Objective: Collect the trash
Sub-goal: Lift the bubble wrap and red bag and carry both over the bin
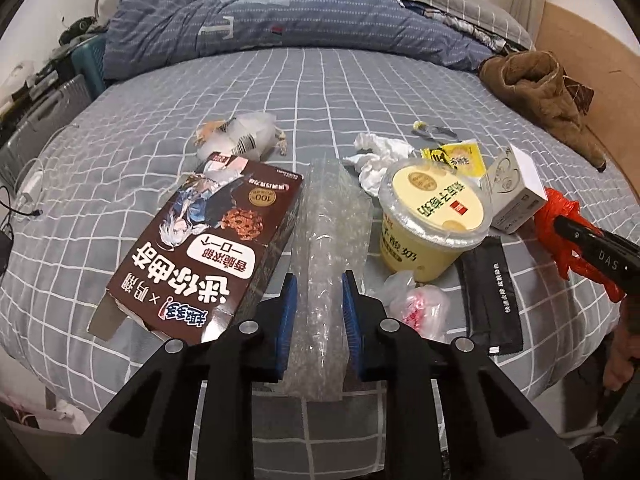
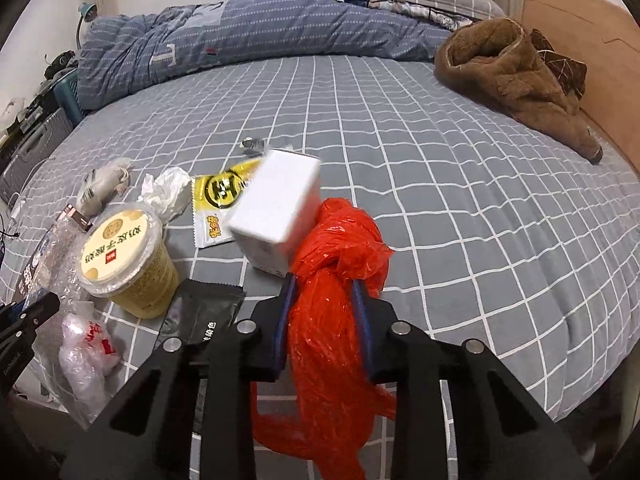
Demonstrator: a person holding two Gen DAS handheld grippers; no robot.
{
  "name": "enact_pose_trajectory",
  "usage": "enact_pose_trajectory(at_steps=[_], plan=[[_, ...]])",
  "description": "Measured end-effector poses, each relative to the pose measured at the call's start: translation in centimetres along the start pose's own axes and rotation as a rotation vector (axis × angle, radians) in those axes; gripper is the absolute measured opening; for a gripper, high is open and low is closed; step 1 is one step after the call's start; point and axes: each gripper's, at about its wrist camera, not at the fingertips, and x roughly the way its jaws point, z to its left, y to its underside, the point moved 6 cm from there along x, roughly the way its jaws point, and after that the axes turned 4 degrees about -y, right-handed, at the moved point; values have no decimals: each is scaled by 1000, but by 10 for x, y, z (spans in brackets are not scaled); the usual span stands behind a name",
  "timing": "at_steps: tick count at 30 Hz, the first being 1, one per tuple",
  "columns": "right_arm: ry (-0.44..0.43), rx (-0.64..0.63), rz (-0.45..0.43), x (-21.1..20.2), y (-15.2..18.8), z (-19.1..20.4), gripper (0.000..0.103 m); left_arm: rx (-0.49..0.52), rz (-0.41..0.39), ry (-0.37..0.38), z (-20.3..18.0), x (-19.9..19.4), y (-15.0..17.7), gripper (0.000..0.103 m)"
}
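Trash lies scattered on a bed with a grey checked sheet (image 1: 320,92). My left gripper (image 1: 319,284) is shut on a clear bubble-wrap sheet (image 1: 328,216), its blue pads pressing both sides. Left of it lies a brown cookie box (image 1: 208,248); to the right stands a yellow yoghurt cup (image 1: 432,216). My right gripper (image 2: 325,292) is shut on a knotted red plastic bag (image 2: 336,280), which also shows at the right edge of the left wrist view as the red plastic bag (image 1: 560,216). A white carton (image 2: 280,208) leans just behind the red bag.
Crumpled white tissue (image 1: 380,156), a yellow snack wrapper (image 2: 220,200), a black sachet (image 2: 204,312), a small clear bag with red print (image 2: 88,348) and a clear wrapper (image 1: 240,136) lie around. A blue quilt (image 2: 248,36) and brown fleece garment (image 2: 516,76) sit at the back.
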Motion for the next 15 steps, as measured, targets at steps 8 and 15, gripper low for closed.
enact_pose_trajectory(at_steps=[8,15], plan=[[13,6,-47,-21,-4,1,27,7,-61,-20,1,-19,-10,22],[38,-24,-97,-47,5,11,27,-6,-65,-1,2,-28,-10,22]])
